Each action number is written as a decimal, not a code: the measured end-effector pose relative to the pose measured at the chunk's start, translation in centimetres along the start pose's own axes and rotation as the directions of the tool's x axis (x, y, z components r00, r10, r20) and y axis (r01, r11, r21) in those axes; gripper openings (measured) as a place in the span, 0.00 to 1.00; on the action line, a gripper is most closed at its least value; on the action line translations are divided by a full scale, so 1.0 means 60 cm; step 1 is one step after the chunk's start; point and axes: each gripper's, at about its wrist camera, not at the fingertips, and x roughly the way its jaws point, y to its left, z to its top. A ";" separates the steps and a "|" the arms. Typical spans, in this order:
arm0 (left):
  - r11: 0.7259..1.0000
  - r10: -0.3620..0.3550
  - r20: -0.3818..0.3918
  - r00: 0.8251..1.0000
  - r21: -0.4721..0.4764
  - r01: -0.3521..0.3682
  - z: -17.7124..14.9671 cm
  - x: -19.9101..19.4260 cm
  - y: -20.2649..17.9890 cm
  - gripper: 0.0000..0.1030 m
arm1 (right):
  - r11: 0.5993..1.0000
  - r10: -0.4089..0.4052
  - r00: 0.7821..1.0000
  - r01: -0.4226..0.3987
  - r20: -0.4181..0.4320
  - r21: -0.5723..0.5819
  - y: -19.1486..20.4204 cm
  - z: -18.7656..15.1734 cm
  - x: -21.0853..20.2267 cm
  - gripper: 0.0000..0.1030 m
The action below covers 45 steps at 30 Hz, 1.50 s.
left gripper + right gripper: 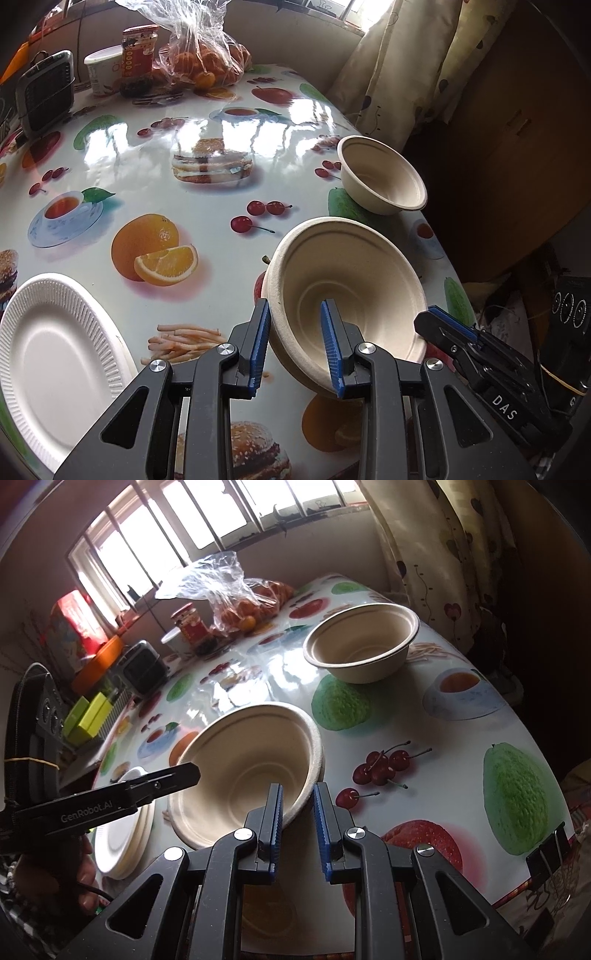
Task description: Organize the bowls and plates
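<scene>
Left wrist view: left gripper clamps the near wall of the wide beige pulp bowl, one pad inside, one outside — bowl tilted on the fruit-print oilcloth table. White ribbed foam plate at left; smaller beige pulp bowl beyond.

Right wrist view: right gripper nearly closed, nothing between its pads — left pad touching the wide bowl's rim.
</scene>
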 end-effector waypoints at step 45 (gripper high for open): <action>0.999 0.037 0.009 0.999 0.036 -0.037 -0.002 -0.003 -0.009 0.41 | 1.000 -0.003 1.000 0.003 0.009 0.012 -0.017 0.010 0.001 0.19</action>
